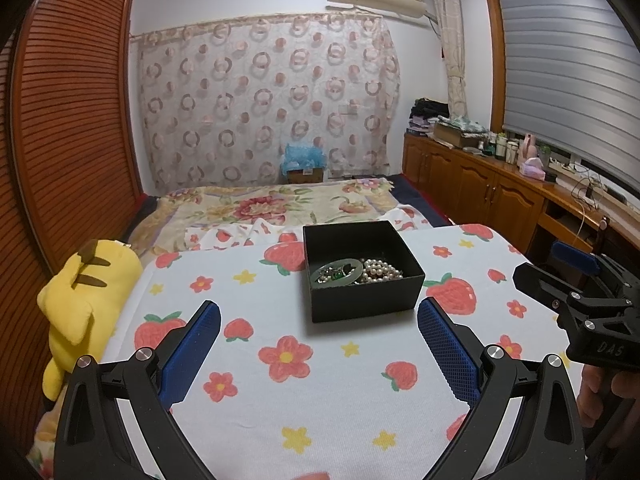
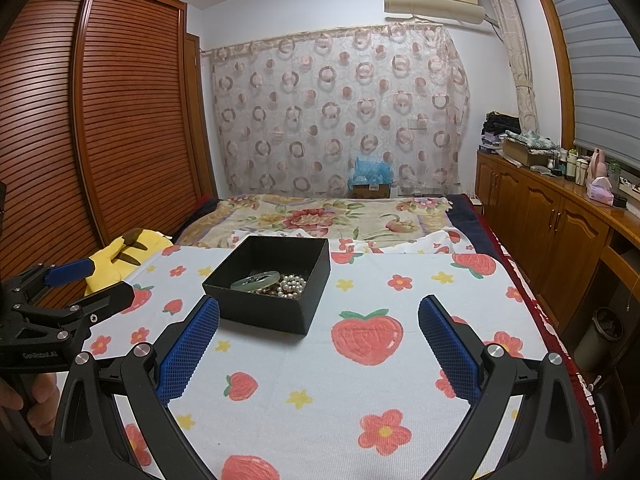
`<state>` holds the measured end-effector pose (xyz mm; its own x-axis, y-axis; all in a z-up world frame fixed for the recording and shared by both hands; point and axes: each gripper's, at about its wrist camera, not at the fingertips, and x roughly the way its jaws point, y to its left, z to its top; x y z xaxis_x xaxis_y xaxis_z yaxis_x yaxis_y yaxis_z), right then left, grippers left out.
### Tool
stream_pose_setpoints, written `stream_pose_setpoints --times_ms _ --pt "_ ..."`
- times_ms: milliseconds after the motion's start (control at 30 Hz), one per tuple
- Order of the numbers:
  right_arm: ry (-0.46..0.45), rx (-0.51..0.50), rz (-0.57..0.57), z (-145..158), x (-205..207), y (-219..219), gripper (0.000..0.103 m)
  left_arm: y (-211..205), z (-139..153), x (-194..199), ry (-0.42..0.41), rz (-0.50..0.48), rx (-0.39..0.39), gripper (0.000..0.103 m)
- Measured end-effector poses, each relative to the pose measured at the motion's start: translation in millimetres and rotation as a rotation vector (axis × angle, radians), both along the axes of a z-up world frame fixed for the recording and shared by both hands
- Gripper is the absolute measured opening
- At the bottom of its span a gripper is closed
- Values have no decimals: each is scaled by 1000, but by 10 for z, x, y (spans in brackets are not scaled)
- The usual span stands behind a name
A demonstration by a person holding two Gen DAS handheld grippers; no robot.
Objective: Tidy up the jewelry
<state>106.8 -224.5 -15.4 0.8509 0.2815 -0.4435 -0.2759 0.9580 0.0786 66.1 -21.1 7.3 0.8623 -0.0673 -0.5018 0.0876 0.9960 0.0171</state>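
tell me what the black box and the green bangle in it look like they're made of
Black box: probably matte cardboard, going by its thin straight walls and lack of shine. Green bangle: looks like polished jade or glass, pale, translucent and glossy; I can't tell which.

The black box (image 1: 362,280) holds a pale green bangle (image 1: 338,273) and white pearl beads (image 1: 380,270). It stands on a white cloth (image 1: 320,392) printed with red strawberries, red flowers and yellow stars. At the cloth's left edge lies a yellow plush toy (image 1: 86,300) with brown stripes, and both grippers are black with blue pads (image 1: 194,344).

Left tongs (image 1: 319,340) and right tongs (image 2: 319,338) gape wide (2 blue pads each), level.
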Motion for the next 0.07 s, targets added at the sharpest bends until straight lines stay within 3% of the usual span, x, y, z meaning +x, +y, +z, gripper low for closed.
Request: stream_pose_setpoints --times_ms 67 --pt "0 1 0 -1 3 -4 100 -7 5 3 0 1 2 95"
